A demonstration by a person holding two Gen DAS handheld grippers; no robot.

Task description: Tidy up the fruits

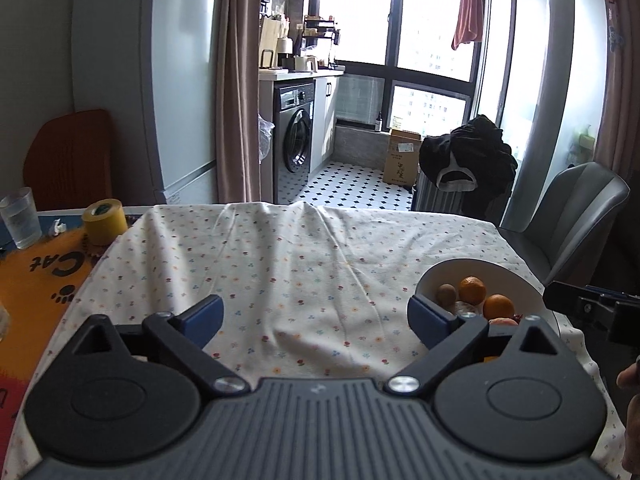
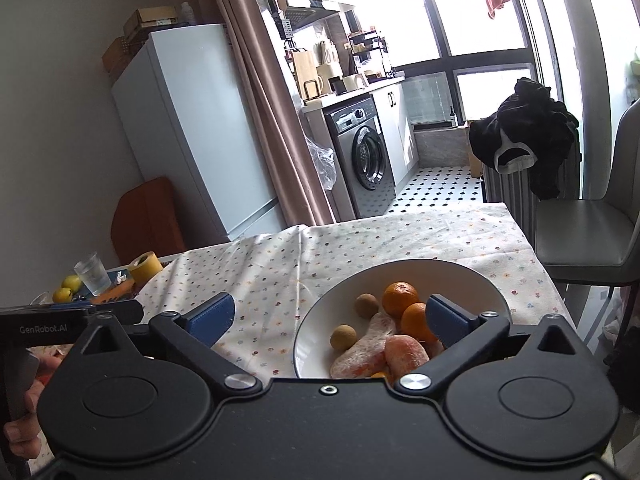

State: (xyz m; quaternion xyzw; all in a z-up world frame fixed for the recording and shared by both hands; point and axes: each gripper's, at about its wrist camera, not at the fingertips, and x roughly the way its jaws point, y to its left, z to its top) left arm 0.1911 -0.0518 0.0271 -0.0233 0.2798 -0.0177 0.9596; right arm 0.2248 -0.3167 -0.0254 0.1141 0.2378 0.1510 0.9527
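Note:
A white bowl point(image 2: 472, 280) sits on the floral tablecloth and holds two oranges point(image 2: 399, 298), two small brown round fruits point(image 2: 367, 305) and wrapped pinkish fruit point(image 2: 406, 354). My right gripper point(image 2: 330, 318) hovers open above the bowl's near left side, its right finger over the fruit. In the left wrist view the same bowl point(image 1: 500, 276) lies at the right, and my left gripper point(image 1: 314, 318) is open over bare cloth to the bowl's left. Two yellow-green fruits point(image 2: 68, 287) rest at the table's far left.
A roll of yellow tape point(image 1: 103, 221) and a clear glass point(image 1: 18, 217) stand on an orange mat at the left. A grey chair point(image 2: 588, 236) stands by the table's right side. A fridge point(image 1: 152, 80) and washing machine point(image 1: 294, 132) stand beyond the table.

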